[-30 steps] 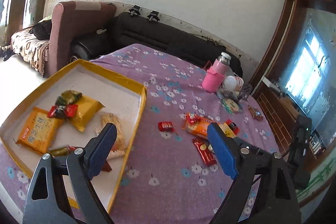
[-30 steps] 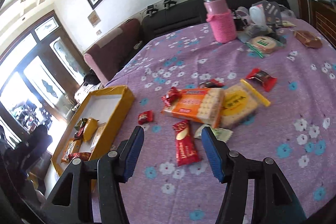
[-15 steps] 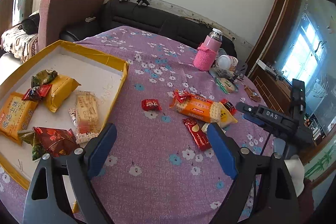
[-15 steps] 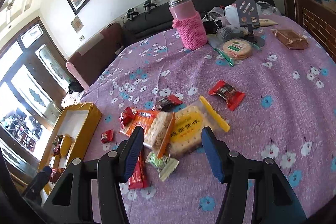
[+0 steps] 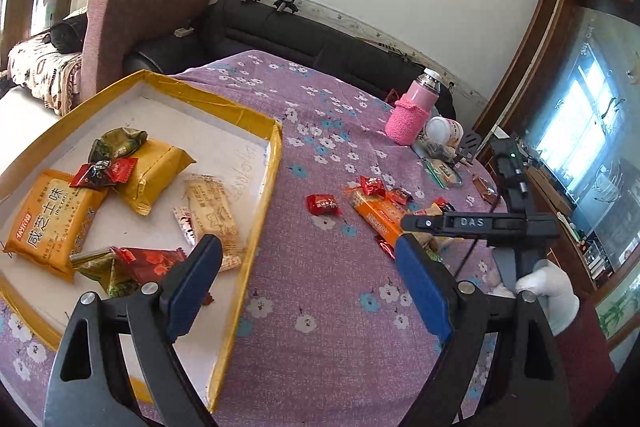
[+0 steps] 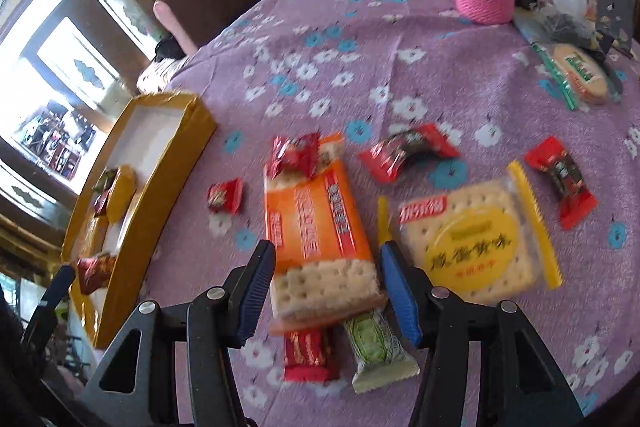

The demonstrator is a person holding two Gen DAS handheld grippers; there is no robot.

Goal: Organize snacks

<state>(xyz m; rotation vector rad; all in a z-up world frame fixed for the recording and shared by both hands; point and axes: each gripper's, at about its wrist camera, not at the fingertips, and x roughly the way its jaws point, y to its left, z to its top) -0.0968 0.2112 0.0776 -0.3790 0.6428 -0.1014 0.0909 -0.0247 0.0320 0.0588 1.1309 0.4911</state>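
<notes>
Right tool (image 6: 326,287) sits low centre of the right wrist frame, pointing down at the desk (image 6: 400,39), jaws closing around the near end of the orange cracker pack (image 6: 316,227); pads flank it on both sides but contact isn't clear, nothing lifted. Yellow cracker pack (image 6: 472,247) lies just right of it, a red bar (image 6: 308,351) and a green-white sachet (image 6: 376,347) just below, partly under the orange pack's end. Red candies (image 6: 294,157) are scattered above and to the right. Left tool (image 5: 304,283) at the bottom of the left wrist frame is wide, empty, hovering over the near right edge of the yellow box (image 5: 262,215). Box fills the left of that frame and holds an orange biscuit pack (image 5: 54,219), a gold pack (image 5: 154,175), a pale cracker pack (image 5: 212,211) and several small wrapped sweets. Pink bottle (image 5: 414,115) stands upper right, well apart from the snacks.
</notes>
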